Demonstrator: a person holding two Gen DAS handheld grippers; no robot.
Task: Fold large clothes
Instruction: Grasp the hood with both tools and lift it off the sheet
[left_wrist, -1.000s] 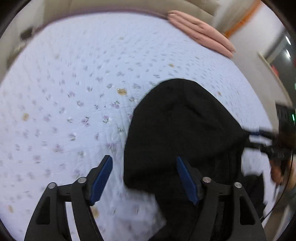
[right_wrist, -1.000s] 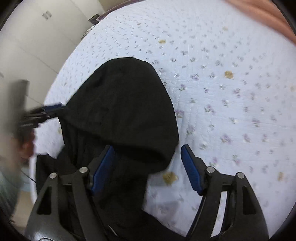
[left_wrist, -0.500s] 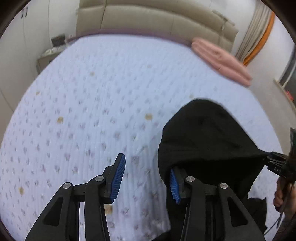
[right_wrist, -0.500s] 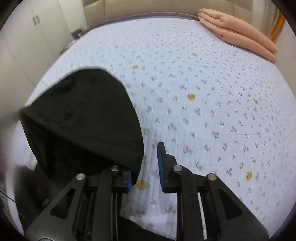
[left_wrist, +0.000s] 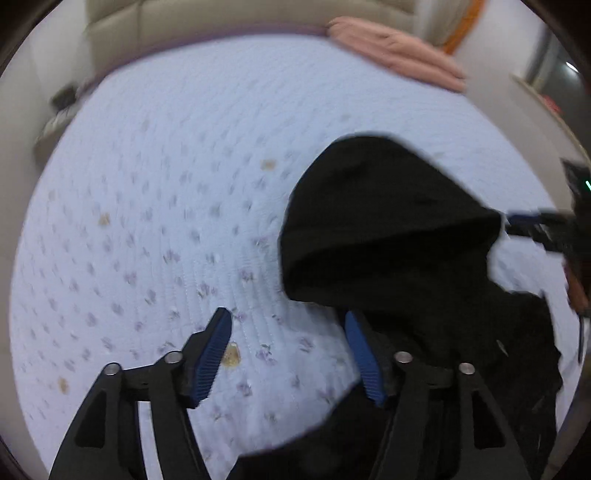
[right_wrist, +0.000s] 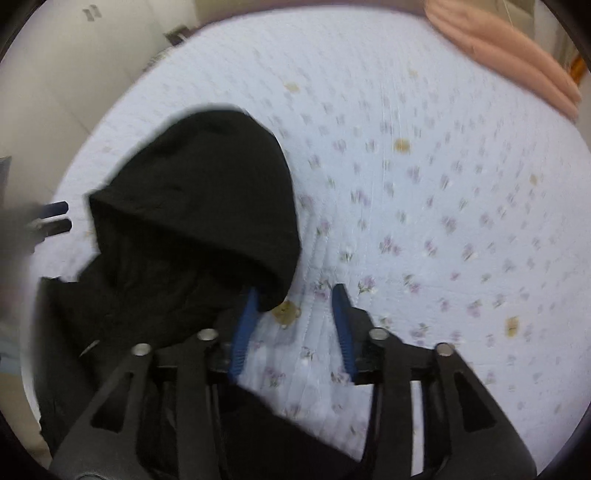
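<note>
A black hooded garment lies on the flowered quilt, hood spread flat and body bunched toward me. My left gripper hovers at the hood's left lower corner. Its jaws are opening, with only quilt between them, and the cloth lies just beyond the right pad. My right gripper hovers at the hood's other corner. Its jaws are opening too; the hood's edge drapes over the tip of the left pad but is not pinched. Each gripper shows at the other view's edge: right gripper, left gripper.
The pale blue quilt covers a wide bed reaching to a beige headboard. Folded pink bedding lies at the far right corner. A white wardrobe stands beside the bed on the left, and a hand shows at the right edge.
Both grippers closed in at the hood's lower corners half a second ago and have widened again. Both views have drawn back and up slightly; the hood stays on the quilt.
</note>
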